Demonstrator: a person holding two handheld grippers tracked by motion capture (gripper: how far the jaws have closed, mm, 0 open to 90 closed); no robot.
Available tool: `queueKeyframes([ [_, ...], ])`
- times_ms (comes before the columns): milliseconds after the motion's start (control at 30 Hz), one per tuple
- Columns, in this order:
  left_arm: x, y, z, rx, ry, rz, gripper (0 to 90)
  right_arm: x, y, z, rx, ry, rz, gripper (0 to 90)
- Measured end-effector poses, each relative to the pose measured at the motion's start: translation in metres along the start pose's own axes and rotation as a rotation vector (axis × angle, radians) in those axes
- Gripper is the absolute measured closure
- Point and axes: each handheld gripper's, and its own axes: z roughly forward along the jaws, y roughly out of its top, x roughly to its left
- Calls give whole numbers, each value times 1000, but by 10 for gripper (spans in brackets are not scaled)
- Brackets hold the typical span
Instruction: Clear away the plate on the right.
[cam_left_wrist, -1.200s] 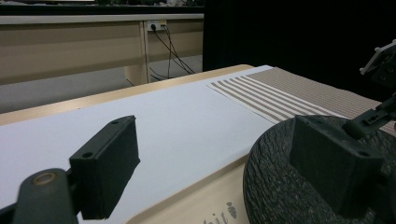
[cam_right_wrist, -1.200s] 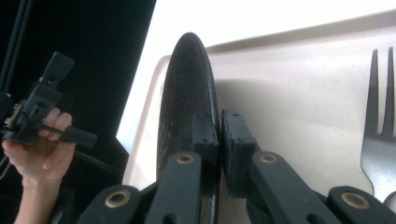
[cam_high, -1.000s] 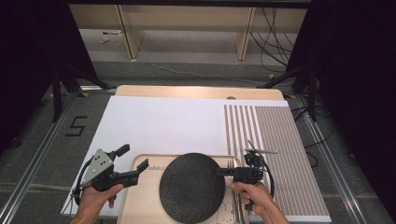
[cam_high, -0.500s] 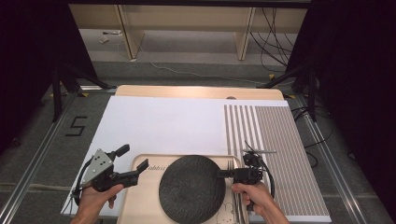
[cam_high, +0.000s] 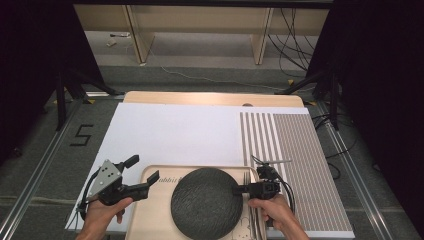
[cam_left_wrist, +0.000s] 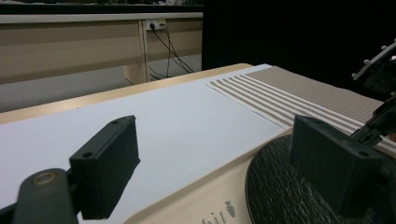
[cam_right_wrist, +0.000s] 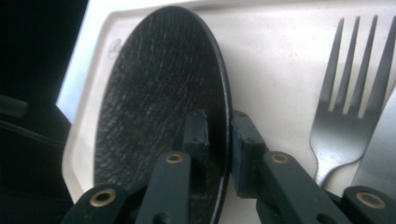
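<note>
On the tray: the dark plate (cam_high: 207, 202) is lying at the near bench edge.
Right hand-held gripper (cam_right_wrist: 218, 140): I am easing its jaws apart off the plate rim, so I judge it set down.
Left hand-held gripper (cam_high: 144, 175): spread, empty.

One dark round plate (cam_high: 206, 202) is counted, resting on one pale wooden tray (cam_high: 150, 220). One fork (cam_right_wrist: 344, 100) is seen on the tray, with one knife (cam_right_wrist: 380, 144) beside it. One white mat (cam_high: 175, 132) and one striped mat (cam_high: 295, 165) are laid on one counter (cam_high: 210, 98). Two claws are counted: the left claw (cam_high: 146, 172) and the right claw (cam_high: 236, 191).
</note>
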Motion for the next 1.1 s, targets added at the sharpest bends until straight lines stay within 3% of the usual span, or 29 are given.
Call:
queueKeyframes([
  [267, 0, 0, 0, -1, -1, 0, 156, 2, -1, 6, 36, -61, -37, 747],
  [733, 0, 0, 0, 1, -2, 0, 155, 15, -1, 9, 90, -183, -170, 685],
  [933, 1, 0, -1, 1, 0, -3, 156, 23, -1, 5, 64, -247, -253, 546],
  [1100, 0, -1, 0, 4, -8, 0, 155, 30, 1, -4, -3, -238, -292, 456],
])
